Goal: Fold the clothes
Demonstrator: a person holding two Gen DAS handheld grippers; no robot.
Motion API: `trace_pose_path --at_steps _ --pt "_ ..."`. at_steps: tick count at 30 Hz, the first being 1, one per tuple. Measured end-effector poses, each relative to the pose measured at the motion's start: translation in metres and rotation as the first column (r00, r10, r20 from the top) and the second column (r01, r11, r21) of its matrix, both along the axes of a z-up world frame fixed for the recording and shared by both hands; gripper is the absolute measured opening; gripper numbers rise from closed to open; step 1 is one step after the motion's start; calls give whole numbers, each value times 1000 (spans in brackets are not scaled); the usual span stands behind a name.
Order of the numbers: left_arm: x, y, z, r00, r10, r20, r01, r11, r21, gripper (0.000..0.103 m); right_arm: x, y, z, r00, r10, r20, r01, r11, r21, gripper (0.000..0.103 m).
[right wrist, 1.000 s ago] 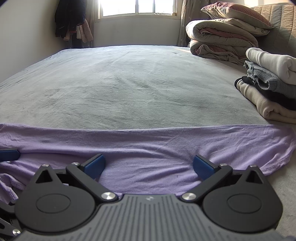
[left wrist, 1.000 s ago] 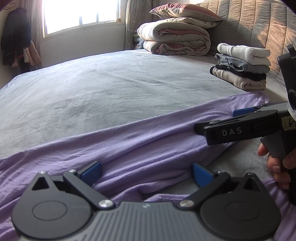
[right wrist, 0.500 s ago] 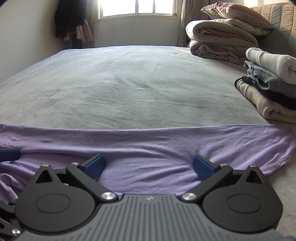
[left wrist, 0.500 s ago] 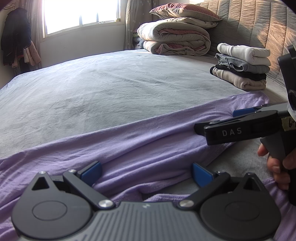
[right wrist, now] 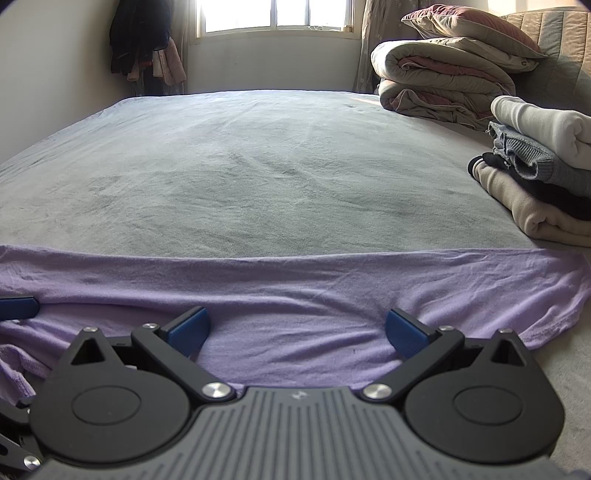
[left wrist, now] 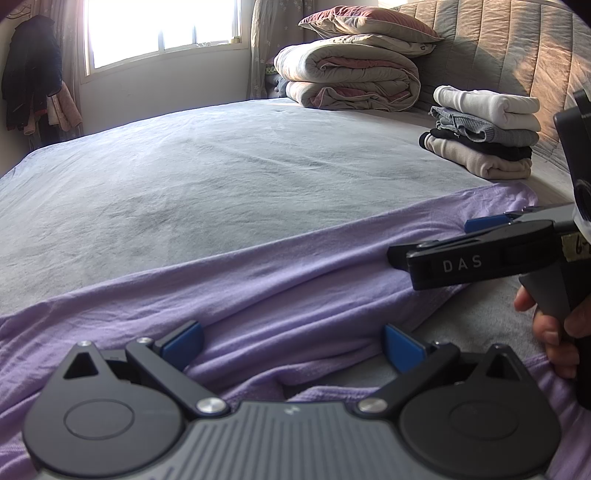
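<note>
Left gripper [left wrist: 293, 341]: jaws spread wide, empty, low over the wrinkled lilac cotton garment [left wrist: 258, 280].
Right gripper [right wrist: 295, 328]: likewise spread, empty, over the same garment's hem.
Surface: grey plush bed cover [right wrist: 258, 166] stretches ahead.
Ahead right: stack of folded clothes [right wrist: 535, 177], rolled beige quilts [right wrist: 439, 85].
Far wall: bright window [right wrist: 275, 16].

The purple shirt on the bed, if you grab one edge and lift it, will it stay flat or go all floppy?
Probably floppy: the purple shirt is thin and already wrinkles into soft folds near the left gripper. It likely weighs little, lying flat against the bed. It may drag and bunch rather than slide cleanly.
</note>
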State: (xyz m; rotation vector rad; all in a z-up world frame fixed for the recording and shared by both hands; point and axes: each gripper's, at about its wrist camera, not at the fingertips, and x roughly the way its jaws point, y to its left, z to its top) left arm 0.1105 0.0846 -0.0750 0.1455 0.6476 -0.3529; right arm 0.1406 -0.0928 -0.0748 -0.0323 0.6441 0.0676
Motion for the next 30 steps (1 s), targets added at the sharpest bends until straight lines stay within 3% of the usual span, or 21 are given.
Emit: trace_pose_path --at_steps 30 --pt "0 0 0 1000 0 0 0 1000 0 103 -2 5 2 1000 19 8 -19 1000 -19 103"
